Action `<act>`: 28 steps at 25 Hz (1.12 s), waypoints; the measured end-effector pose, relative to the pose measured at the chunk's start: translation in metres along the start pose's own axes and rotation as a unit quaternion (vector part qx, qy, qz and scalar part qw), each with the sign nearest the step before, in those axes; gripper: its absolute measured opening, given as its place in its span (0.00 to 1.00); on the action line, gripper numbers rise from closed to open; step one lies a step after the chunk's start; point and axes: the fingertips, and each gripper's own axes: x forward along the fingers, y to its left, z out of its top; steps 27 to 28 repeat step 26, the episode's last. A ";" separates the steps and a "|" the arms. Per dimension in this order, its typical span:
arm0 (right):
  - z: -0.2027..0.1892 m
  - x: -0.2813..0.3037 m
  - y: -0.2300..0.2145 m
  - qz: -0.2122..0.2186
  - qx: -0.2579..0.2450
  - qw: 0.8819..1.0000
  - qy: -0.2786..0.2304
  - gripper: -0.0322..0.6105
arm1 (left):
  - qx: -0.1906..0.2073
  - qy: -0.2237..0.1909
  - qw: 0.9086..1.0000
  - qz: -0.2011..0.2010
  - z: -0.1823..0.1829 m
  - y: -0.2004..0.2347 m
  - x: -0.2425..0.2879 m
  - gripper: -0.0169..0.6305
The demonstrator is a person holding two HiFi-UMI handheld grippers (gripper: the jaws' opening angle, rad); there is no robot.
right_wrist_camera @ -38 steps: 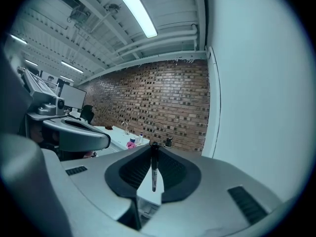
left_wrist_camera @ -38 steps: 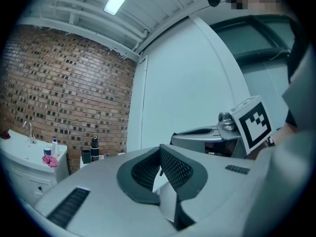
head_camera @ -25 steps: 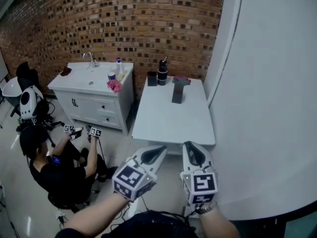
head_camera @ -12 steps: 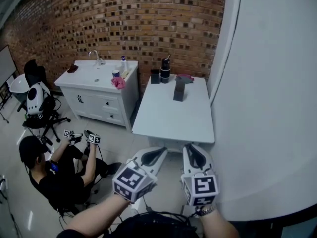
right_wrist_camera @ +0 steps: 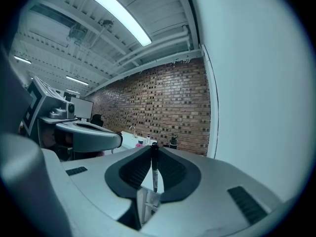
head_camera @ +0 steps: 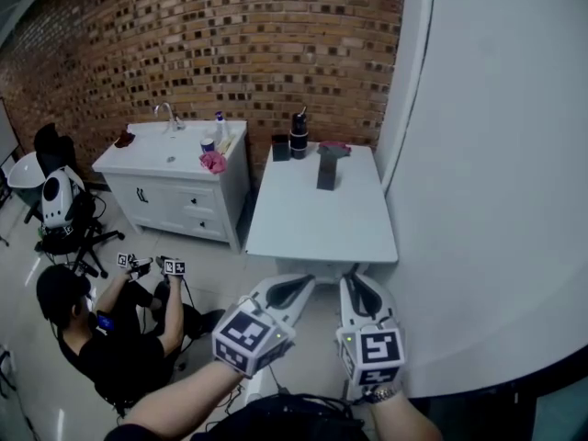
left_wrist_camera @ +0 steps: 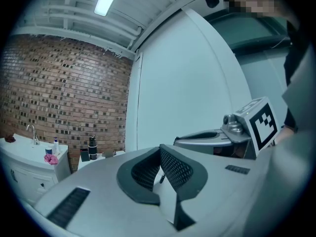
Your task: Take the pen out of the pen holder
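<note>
Both grippers hang low in the head view, well short of the white table [head_camera: 317, 219]. My right gripper [head_camera: 355, 276] is shut on a black pen [right_wrist_camera: 154, 168], which stands upright between its pads. My left gripper [head_camera: 306, 283] is shut with nothing in it. At the table's far end stand a tall black cylinder [head_camera: 299, 136] with a thin thing sticking up from it and a small black cup [head_camera: 281, 147]. I cannot tell which of them is the pen holder. A dark upright block [head_camera: 326, 171] stands nearer, with a pink thing [head_camera: 334, 145] behind it.
A white sink cabinet [head_camera: 175, 168] stands left of the table, against the brick wall. A person [head_camera: 110, 333] sits on the floor at the lower left with two grippers. A curved white wall [head_camera: 496, 182] fills the right side. Office chairs [head_camera: 57, 205] stand at the far left.
The head view has swung slightly, so the table and the sink sit a little differently in the frame. Both grippers stay shut and have sunk slightly lower in view.
</note>
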 end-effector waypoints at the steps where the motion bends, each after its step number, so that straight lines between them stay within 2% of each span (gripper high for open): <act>1: -0.001 0.000 0.003 0.000 -0.001 1.000 0.000 0.14 | 0.001 -0.001 1.000 -0.003 -0.002 0.000 -0.002 0.03; 11: 0.004 -0.001 0.026 0.002 -0.002 1.000 0.003 0.14 | -0.007 -0.003 1.000 -0.013 -0.006 0.004 -0.016 0.03; 16: -0.008 -0.001 0.026 0.002 -0.007 1.000 0.001 0.14 | -0.006 -0.006 1.000 -0.012 -0.018 0.000 -0.013 0.03; 28: 0.007 -0.002 0.030 0.007 -0.003 1.000 0.004 0.14 | -0.009 -0.003 1.000 -0.011 -0.005 0.002 -0.017 0.03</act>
